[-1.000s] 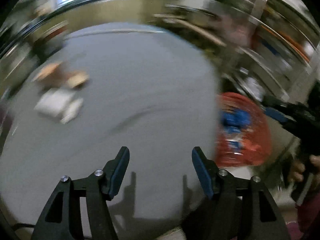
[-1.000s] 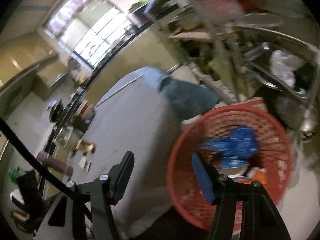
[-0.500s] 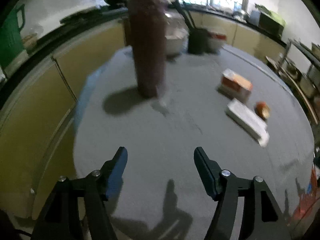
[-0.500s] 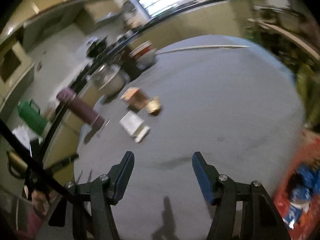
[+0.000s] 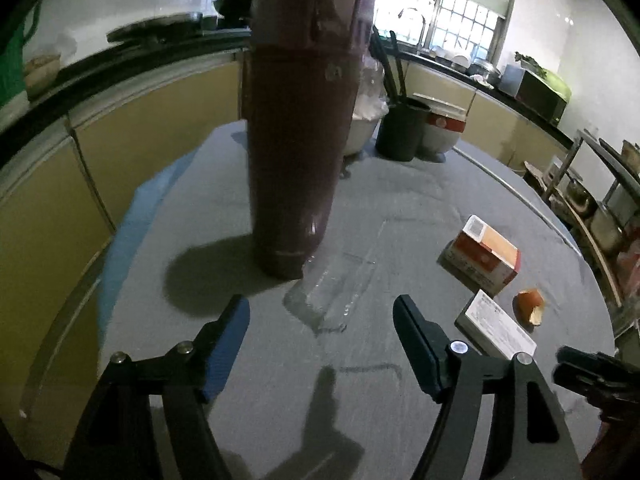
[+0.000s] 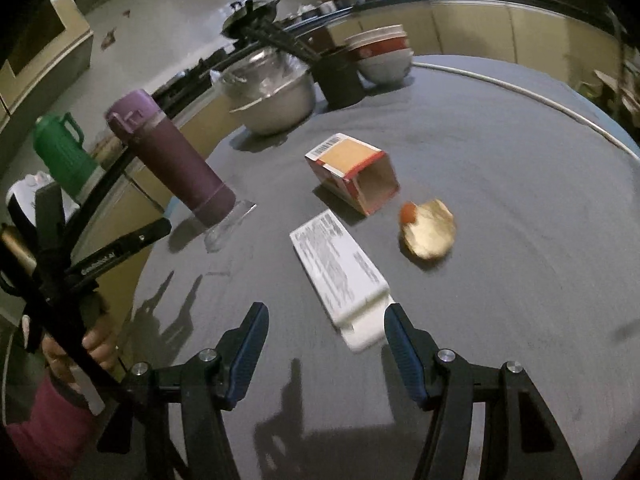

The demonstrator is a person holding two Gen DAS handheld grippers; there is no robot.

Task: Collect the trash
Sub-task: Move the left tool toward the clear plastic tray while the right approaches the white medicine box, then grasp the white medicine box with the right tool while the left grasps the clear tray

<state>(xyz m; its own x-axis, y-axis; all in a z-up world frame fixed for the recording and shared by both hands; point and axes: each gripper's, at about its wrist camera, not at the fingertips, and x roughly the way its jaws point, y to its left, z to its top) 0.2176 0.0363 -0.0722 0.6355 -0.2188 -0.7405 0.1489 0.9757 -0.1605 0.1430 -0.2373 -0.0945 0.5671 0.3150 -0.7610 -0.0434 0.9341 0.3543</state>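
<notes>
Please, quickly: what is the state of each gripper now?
Left gripper: opening, holding nothing.
Right gripper: open, holding nothing.

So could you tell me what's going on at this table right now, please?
A person is clearing trash with a gripper in each hand. Both hold nothing. The left gripper, its jaws opening, faces a clear plastic wrapper beside the purple flask. The right gripper hovers, open, by the white box. An open orange carton and a fruit peel lie on the grey table.
</notes>
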